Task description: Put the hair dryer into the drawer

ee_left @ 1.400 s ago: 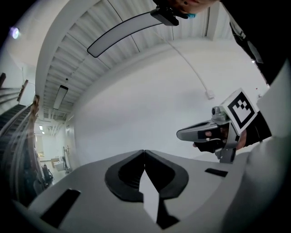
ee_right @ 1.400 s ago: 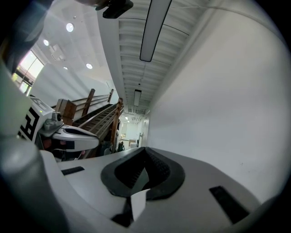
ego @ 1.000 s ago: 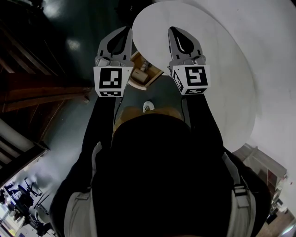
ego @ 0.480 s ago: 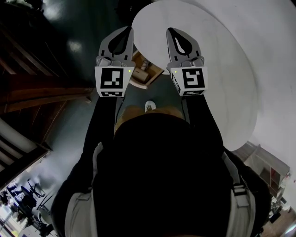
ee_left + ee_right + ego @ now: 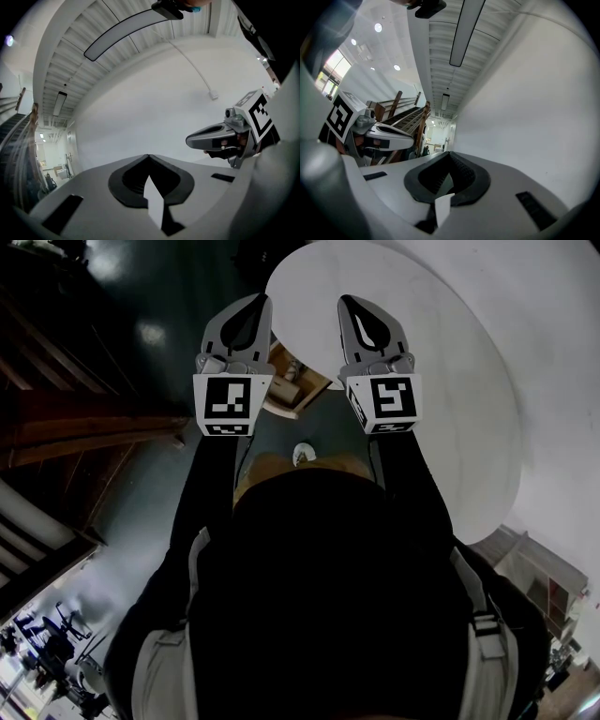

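Left gripper view showed the left tongs [image 5: 148,156] pressed together, tip to tip, with nothing between them. The right tongs [image 5: 450,153] were likewise closed and empty. Both were held side by side before a white wall [image 5: 154,108]. The hair dryer's place could not be told.
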Motion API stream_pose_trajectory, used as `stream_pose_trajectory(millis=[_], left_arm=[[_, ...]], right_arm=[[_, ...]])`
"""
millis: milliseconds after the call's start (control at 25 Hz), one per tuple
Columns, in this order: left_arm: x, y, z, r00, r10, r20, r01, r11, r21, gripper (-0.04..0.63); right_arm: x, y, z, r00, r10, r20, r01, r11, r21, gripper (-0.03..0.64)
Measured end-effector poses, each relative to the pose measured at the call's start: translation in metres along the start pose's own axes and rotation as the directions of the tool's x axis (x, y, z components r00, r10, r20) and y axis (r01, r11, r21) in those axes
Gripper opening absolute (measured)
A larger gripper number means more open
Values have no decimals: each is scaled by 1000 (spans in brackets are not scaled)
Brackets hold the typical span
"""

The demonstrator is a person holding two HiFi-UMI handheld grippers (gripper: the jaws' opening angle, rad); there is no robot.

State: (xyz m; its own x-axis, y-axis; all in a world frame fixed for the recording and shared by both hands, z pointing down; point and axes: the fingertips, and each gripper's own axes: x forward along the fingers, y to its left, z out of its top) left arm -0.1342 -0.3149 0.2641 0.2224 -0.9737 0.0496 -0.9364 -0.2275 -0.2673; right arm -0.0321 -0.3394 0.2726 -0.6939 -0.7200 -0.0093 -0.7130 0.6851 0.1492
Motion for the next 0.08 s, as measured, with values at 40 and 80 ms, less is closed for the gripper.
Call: stream_pose_trajectory(millis=[40,80], left_arm=[[0,0,0,1000,1,-1,-1,1000,0,15],[0,0,0,1000,2,-2,-2,1000,1,15]], right_arm=[[0,0,1,1000,1,1,-1,1000,-1,25],[-1,0,1,1000,3,2,-3,1000,-3,25]])
